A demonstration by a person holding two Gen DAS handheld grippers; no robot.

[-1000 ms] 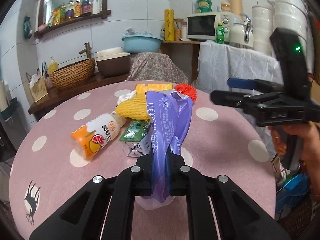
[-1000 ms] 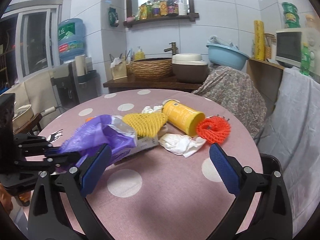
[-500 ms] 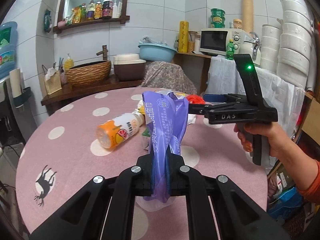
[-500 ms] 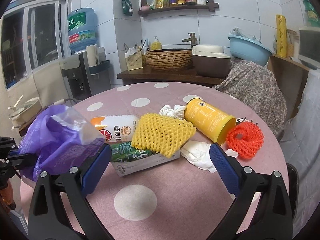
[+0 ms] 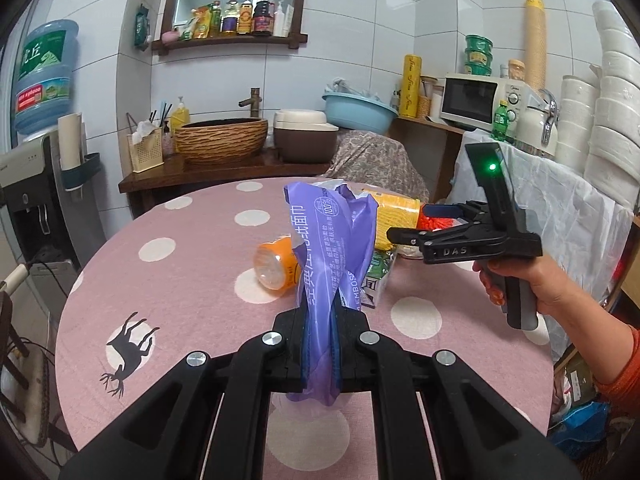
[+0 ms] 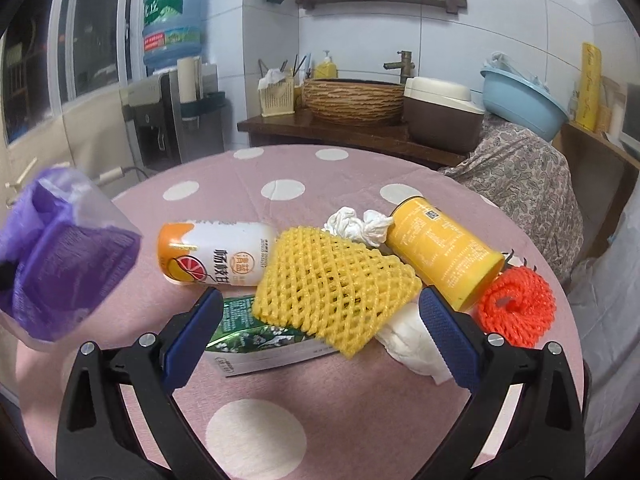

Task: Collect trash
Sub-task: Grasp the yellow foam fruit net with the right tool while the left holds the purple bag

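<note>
My left gripper [image 5: 320, 344] is shut on a crumpled purple plastic bag [image 5: 332, 248], held upright above the pink dotted table [image 5: 192, 264]. The bag [image 6: 60, 256] also shows at the left of the right wrist view. My right gripper [image 6: 320, 308] is open, its blue pads either side of a yellow foam net [image 6: 332, 280] without touching it. Under and around the net lie a green carton [image 6: 260, 340], an orange-and-white bottle [image 6: 216, 256], a yellow can [image 6: 440, 252], an orange-red net [image 6: 516, 304] and white tissue [image 6: 356, 226]. A hand [image 5: 532, 292] holds the right gripper [image 5: 412, 222].
A wooden counter [image 6: 340, 128] with a wicker basin stands behind the table. A water dispenser [image 5: 28, 200] is at the left. A chair under floral cloth [image 6: 520, 176] sits at the far right edge. Microwave and stacked white bowls [image 5: 608, 120] fill the right.
My right gripper has moved in toward the trash pile and now straddles the yellow net. My left gripper, still holding the bag, has drawn back and swung left from the pile.
</note>
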